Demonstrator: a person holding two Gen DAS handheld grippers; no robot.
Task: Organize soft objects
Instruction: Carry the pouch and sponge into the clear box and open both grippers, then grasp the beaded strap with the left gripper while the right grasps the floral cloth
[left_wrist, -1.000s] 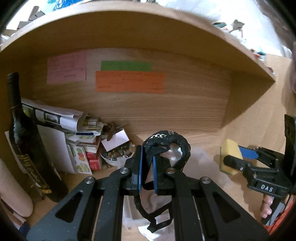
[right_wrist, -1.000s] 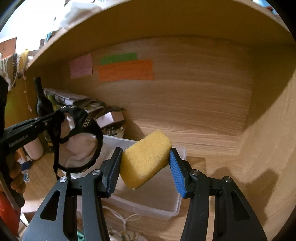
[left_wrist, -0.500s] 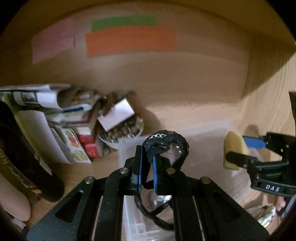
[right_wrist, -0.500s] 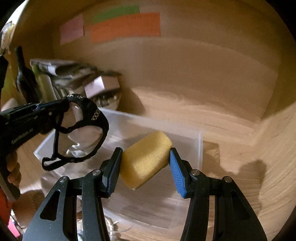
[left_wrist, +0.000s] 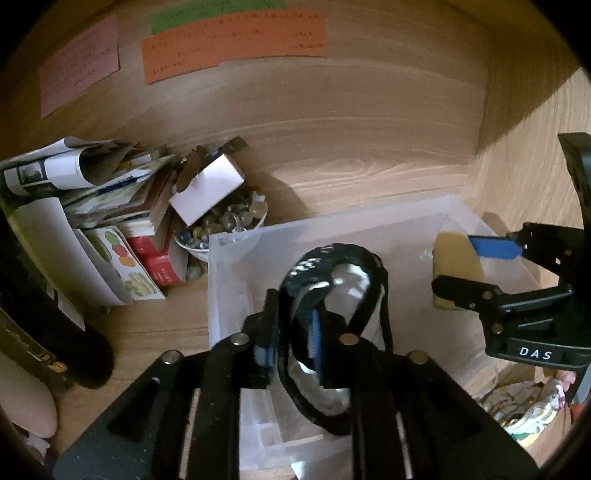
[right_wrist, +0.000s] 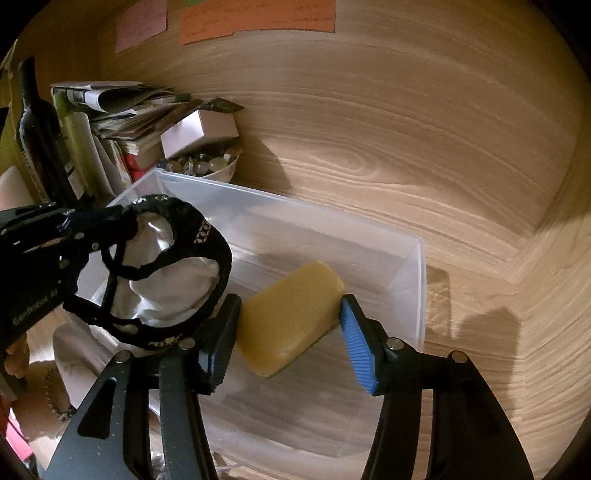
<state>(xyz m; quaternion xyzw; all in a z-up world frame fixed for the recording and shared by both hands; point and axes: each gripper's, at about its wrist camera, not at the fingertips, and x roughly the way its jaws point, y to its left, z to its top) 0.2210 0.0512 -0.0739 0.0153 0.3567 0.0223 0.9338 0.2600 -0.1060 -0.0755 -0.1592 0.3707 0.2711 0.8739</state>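
Note:
My left gripper (left_wrist: 291, 343) is shut on a black-and-white fabric item (left_wrist: 340, 295) with black straps and holds it above the clear plastic bin (left_wrist: 236, 288). The item also shows in the right wrist view (right_wrist: 155, 273), hanging over the bin's left part. My right gripper (right_wrist: 291, 332) is shut on a yellow sponge (right_wrist: 291, 317) and holds it tilted above the bin's (right_wrist: 417, 280) inside. In the left wrist view the sponge (left_wrist: 456, 266) and right gripper (left_wrist: 476, 267) are over the bin's right end.
A wooden shelf compartment surrounds everything. On the left are stacked papers and boxes (left_wrist: 110, 206), a bowl of small stones (left_wrist: 225, 225) behind the bin, and a dark bottle (right_wrist: 37, 125). Coloured notes (left_wrist: 236, 40) stick to the back wall. Crumpled cloth (left_wrist: 524, 406) lies lower right.
Both grippers have moved forward and tilted down over the clear bin, carrying the fabric item and the sponge. The bin now fills the lower part of both views.

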